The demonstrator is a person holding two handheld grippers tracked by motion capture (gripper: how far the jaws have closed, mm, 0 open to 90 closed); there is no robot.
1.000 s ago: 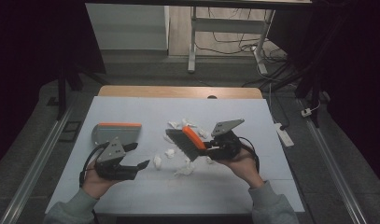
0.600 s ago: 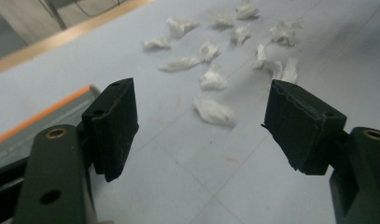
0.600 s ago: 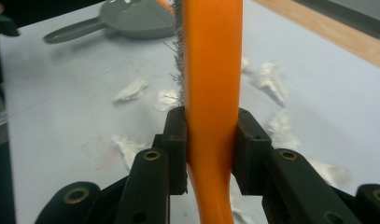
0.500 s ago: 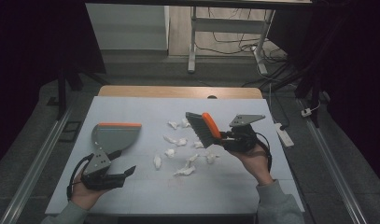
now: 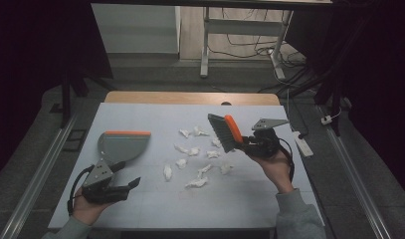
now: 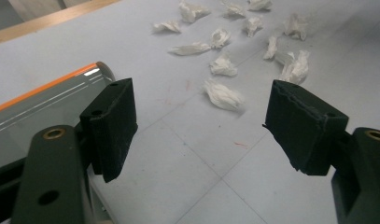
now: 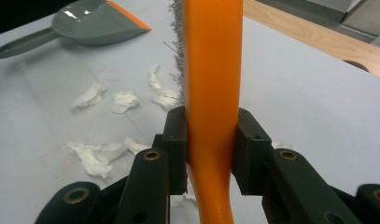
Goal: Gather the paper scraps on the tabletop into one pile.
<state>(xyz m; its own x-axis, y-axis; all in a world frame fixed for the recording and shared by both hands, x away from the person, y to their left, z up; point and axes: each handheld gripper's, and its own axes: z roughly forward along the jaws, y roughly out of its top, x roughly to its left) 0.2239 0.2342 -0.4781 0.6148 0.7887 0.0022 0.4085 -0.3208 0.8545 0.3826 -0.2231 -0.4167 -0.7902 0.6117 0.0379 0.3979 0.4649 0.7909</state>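
My right gripper [image 5: 244,144] [image 7: 211,149] is shut on the orange handle of a hand brush [image 5: 225,132] [image 7: 213,70]. It holds the brush in the air over the right half of the table, grey bristles facing left. Several crumpled white paper scraps [image 5: 195,149] [image 6: 222,95] [image 7: 124,100] lie scattered at mid-table. A grey dustpan [image 5: 123,144] [image 6: 33,112] [image 7: 92,23] with an orange lip rests at the left. My left gripper [image 5: 129,174] [image 6: 201,121] hovers just in front of the dustpan's handle. Its jaws are open and hold nothing.
The table top [image 5: 269,199] is a pale grey sheet with a wooden strip [image 5: 190,98] along the far edge. A white power strip [image 5: 302,144] lies on the floor to the right. Metal rails run along both sides of the table.
My right gripper has carried the brush from the middle of the scraps to the right and farther back. My left gripper has drawn back toward the near left corner.
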